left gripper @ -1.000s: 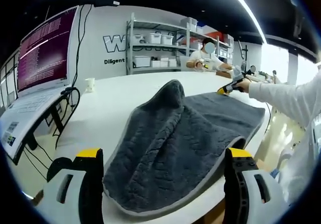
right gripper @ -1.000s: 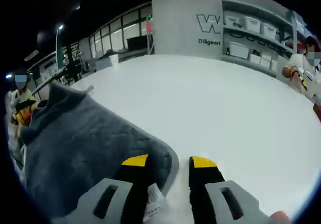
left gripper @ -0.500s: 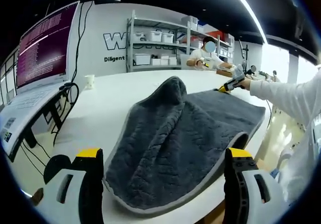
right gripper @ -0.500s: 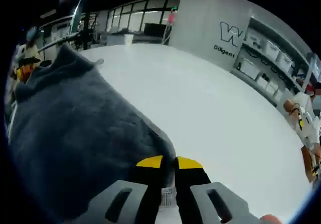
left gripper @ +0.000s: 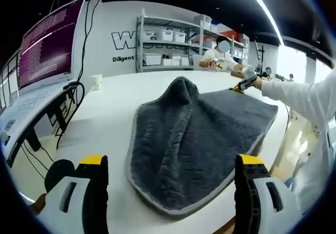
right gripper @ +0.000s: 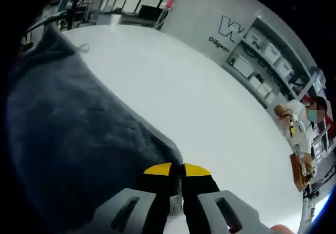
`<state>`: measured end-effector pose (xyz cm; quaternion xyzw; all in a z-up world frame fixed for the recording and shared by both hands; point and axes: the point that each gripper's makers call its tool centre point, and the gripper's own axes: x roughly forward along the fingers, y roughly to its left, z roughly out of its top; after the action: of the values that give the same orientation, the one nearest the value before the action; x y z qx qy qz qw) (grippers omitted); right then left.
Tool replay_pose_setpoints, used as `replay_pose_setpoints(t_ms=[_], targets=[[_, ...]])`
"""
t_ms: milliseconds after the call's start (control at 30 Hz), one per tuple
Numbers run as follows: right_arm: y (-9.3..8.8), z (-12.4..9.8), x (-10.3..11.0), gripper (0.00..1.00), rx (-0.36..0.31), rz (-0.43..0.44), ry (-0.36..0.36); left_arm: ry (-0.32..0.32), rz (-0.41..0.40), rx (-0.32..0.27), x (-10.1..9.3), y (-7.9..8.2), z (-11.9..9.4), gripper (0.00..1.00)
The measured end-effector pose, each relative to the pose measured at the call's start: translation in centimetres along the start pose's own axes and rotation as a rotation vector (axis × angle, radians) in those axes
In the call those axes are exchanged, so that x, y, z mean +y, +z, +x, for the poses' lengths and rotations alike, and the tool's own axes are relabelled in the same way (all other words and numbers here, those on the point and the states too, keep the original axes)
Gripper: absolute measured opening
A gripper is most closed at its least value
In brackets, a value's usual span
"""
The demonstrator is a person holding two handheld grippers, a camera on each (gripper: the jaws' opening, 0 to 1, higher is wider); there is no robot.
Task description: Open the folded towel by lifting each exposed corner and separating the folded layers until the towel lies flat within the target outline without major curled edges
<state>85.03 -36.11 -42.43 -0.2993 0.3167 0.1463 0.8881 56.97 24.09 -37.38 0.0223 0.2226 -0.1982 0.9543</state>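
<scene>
In the left gripper view, the dark grey terry towel with a pale grey hem (left gripper: 194, 139) lies spread over much of the white worktop (left gripper: 110, 113), but not flat: a tall ridge rises in its middle and peaks toward the far side. The left gripper (left gripper: 170, 192) hangs near the towel's close edge with its yellow-tipped fingers (left gripper: 93, 160) wide apart, grasping nothing. At the towel's far corner the right gripper (left gripper: 240, 84) shows small, in a white-sleeved hand.

In the right gripper view, the right gripper's fingers (right gripper: 160, 170) are clenched on the towel's corner, with a small white label poking out just below the tips. The towel runs off to the left over the bare worktop.

By my reading, the layers look mostly separated. The ridge remains to be pulled out and the near edge smoothed. I can make out no target outline, so placement cannot be judged.
</scene>
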Motion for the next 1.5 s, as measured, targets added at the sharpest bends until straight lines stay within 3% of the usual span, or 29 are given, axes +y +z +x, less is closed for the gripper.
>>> replay_pose_setpoints(t_ms=[133,433,767,833,867,933,1033,1133,1233,1333,1400,1500], targets=[[-1.0,0.4,-2.2,0.0,0.045,-0.003,-0.066,0.007,0.002,0.01,0.0,0.0,0.2,0.99],[-3.4,0.2,-5.0,0.0,0.097,0.048,-0.15,0.022,-0.012,0.035,0.1,-0.7,0.6,0.99],[-3.9,0.1,-5.8,0.0,0.063,0.184,-0.138,0.015,-0.025,0.046,-0.4,-1.2,0.8,0.99],[-3.9,-0.2,-6.0,0.01,0.046,0.232,-0.147,0.013,-0.025,0.045,-0.4,-1.1,0.7,0.99],[-3.9,-0.3,-5.7,0.02,0.032,0.319,-0.124,0.011,-0.025,0.039,-0.5,-1.0,0.6,0.99],[-3.4,-0.7,-5.9,0.03,-0.012,0.369,-0.118,0.009,-0.024,0.035,-0.5,-0.9,0.5,0.99],[-2.7,-2.1,-6.6,0.07,-0.067,0.39,-0.147,0.008,-0.025,0.031,-0.6,-0.8,0.2,0.99],[-0.9,-3.9,-6.5,0.12,-0.177,0.437,-0.124,0.005,-0.023,0.023,-0.7,-0.7,0.0,0.99],[0.0,-5.8,-6.3,0.22,-0.215,0.408,-0.122,0.0,-0.027,0.015,-0.9,-0.7,-0.2,0.99],[0.8,-8.2,-5.2,0.31,-0.262,0.397,-0.078,-0.005,-0.024,0.004,-1.2,-0.5,-0.6,0.99],[1.3,-10.5,-3.5,0.37,-0.291,0.393,-0.038,-0.008,-0.023,-0.001,-1.3,-0.4,-0.7,0.99],[1.8,-13.1,-1.1,0.38,-0.352,0.389,0.02,-0.011,-0.02,-0.008,-1.7,-0.3,-0.9,0.99]])
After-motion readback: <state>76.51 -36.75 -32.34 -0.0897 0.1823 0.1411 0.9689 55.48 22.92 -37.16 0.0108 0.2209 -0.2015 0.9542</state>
